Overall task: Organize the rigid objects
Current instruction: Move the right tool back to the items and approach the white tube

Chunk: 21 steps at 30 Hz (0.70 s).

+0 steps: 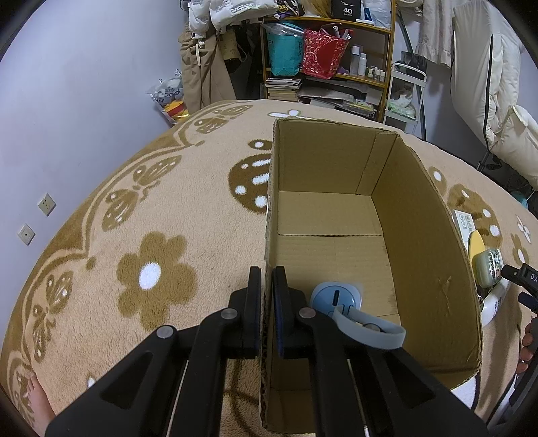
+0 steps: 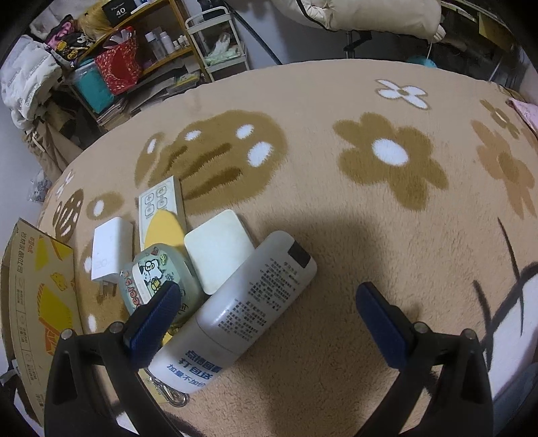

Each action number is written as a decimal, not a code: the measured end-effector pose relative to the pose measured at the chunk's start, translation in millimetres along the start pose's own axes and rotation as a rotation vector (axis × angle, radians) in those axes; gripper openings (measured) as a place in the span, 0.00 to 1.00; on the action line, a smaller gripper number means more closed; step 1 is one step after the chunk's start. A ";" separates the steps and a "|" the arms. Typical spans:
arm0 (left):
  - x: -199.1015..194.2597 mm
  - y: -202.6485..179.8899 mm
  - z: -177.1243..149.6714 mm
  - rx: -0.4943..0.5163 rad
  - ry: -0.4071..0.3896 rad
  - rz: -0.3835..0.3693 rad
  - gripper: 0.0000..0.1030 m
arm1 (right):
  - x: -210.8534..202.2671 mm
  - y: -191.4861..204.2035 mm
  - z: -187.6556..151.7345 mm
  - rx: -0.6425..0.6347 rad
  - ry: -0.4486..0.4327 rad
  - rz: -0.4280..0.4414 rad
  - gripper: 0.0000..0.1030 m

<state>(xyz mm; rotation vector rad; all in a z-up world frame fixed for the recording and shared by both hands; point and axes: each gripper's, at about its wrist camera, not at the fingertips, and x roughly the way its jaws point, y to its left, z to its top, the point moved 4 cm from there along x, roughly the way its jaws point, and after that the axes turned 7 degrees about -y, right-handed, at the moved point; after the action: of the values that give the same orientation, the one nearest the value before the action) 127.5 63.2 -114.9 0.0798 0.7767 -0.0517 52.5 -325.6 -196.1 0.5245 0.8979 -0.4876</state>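
floral rug (image 2: 370,235), white bottle (image 2: 242,309) with chinese print, shelf box (image 2: 119,11) reading "40"

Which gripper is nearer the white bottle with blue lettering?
Right. The right gripper stands open just above the white bottle; the left gripper is shut on the cardboard box wall, across the box.

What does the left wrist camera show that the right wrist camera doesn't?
Only the left view shows the box's inside, a blue gadget in it, and the left gripper shut on its wall. Only the right view shows the open right gripper over a white bottle and white charger. Both show the remote and the rug.
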 end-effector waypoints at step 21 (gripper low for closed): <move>0.2 0.3 -0.3 -0.001 0.000 -0.001 0.08 | -2.0 5.1 -1.2 -0.064 0.054 -0.022 1.00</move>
<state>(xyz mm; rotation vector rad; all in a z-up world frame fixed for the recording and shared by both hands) 127.4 63.5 -115.2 0.0785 0.7772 -0.0525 53.8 -320.6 -194.0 0.4716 0.9691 -0.4646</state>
